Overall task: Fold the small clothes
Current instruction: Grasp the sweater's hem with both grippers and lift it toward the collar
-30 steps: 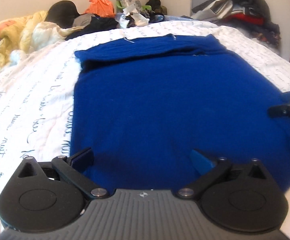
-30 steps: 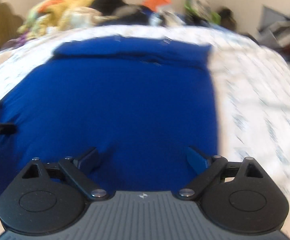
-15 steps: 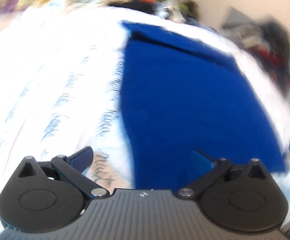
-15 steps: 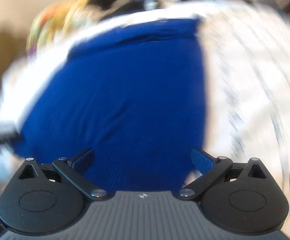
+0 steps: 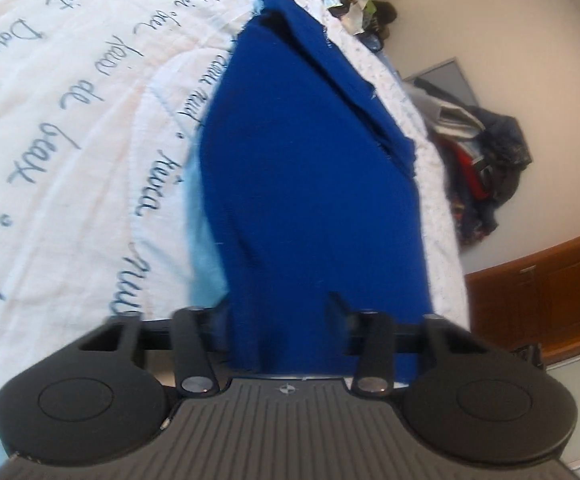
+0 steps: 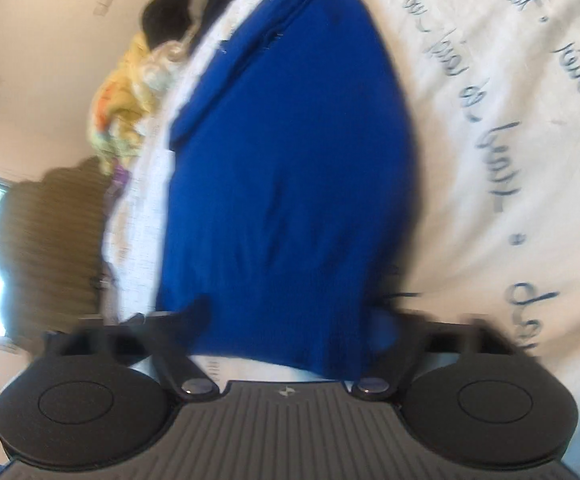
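- The blue garment (image 5: 310,184) lies flat on the white lettered bedspread (image 5: 70,120), far end already folded over.
- The left gripper (image 5: 280,312) is closing, near hem between its jaws.
- The right gripper (image 6: 286,320) is closing likewise on the opposite near corner, presumably so both corners lift together.

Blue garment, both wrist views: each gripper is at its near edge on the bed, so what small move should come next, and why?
Probably finish closing both grippers, then lift. The blue garment lies spread on the bedsheet, and its near edge sits between the fingers of the left gripper and the right gripper. Both are closing; whether they grip yet is unclear.
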{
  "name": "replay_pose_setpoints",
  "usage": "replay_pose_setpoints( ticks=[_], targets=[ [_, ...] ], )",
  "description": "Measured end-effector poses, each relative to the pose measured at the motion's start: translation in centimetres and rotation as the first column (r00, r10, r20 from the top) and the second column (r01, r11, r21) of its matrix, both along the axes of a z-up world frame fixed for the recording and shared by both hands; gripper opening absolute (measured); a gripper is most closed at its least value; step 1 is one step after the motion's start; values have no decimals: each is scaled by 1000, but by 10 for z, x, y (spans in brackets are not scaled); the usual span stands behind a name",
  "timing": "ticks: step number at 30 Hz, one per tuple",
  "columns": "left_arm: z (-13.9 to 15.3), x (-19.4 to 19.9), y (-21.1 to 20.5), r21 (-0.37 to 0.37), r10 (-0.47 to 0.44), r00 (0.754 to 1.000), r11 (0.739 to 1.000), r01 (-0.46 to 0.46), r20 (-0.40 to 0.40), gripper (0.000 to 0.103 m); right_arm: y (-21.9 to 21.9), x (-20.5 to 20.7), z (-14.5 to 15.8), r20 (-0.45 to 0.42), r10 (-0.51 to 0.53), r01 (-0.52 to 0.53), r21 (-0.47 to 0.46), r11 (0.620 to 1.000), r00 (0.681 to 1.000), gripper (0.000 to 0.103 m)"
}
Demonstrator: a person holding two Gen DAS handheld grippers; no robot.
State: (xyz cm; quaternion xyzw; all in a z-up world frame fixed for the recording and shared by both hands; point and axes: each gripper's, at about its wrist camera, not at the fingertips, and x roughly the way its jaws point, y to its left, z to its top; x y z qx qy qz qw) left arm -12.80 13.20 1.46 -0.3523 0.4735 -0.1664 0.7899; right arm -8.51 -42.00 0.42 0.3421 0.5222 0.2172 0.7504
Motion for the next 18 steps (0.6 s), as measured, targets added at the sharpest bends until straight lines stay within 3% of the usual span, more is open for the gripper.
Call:
replay_pose_setpoints(
  ticks=[1, 2, 3, 4, 6, 10, 14, 18],
  targets=[
    [-1, 2, 1, 19, -2, 1000, 1000, 2, -2, 26, -2, 0, -5, -3, -8, 8, -6, 1000, 1000, 19],
    [0, 4, 0, 48, -6, 1000, 999, 7, -7, 10, -4, -1, -7, -7, -15, 16, 5, 1000, 1000, 15],
    [1, 6, 0, 80, -12, 1000, 997, 14, -20, 2, -5, -3, -9, -10, -19, 19, 4, 1000, 1000, 14],
    [3, 8, -1, 86, -18, 1000, 996, 19, -22, 4, -5, -4, -8, -4, -16, 16, -12, 1000, 1000, 8],
    [7, 14, -2, 106, -35, 999, 994, 37, -23, 3, 0, 2, -9, 13, -8, 8, -38, 999, 1000, 8],
    [32, 48, -3, 68, -76, 996, 995, 73, 55, 3, 5, 26, 2, 82, -20, 16, 46, 999, 996, 8],
    [69, 123, -5, 64, -83, 977, 995, 71, 198, 3, -4, 86, 32, 206, -72, 41, 153, 987, 976, 8],
    [91, 230, -9, 76, -36, 950, 997, 13, 311, 3, -15, 186, 53, 302, -152, 89, 213, 973, 941, 8]
  ],
)
